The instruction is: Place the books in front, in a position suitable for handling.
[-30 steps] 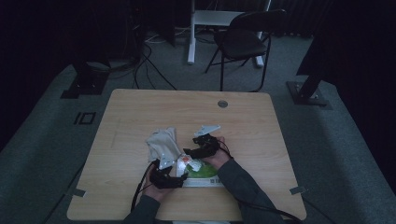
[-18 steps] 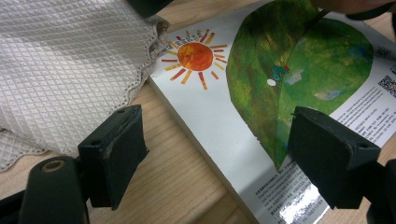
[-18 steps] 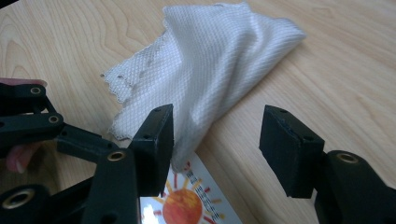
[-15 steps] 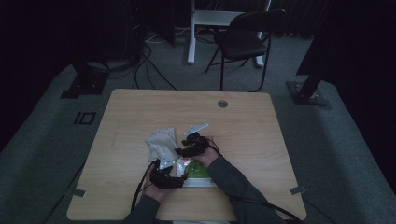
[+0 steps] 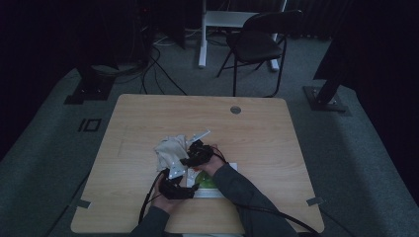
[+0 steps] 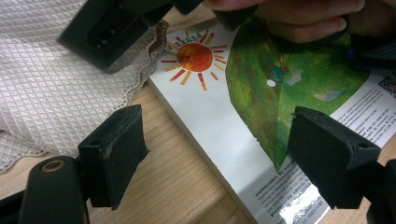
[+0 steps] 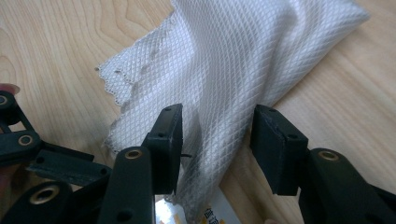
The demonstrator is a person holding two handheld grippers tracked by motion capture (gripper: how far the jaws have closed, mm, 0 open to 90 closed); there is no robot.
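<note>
1. My right gripper (image 7: 217, 140) hangs over the white diamond-weave cloth (image 7: 243, 60). Its jaws have just been closing, and a raised fold of that cloth stands between them. The pads do not press on it yet, so this gripper holds nothing.
2. My left gripper (image 6: 217, 154) has its jaws spread wide over the picture book (image 6: 261, 93), one on either side of the book's near edge, gripping nothing.
3. The cloth lies crumpled on the wooden worktop (image 5: 148, 113), a little left of its middle in the high view, and its lower edge overlaps the top corner of the book.
4. The book lies flat on the worktop toward my side, with its cover up: an orange sun on white and a green hill.
5. In the left gripper view my right hand (image 6: 299, 18) rests on the book's cover.
</note>
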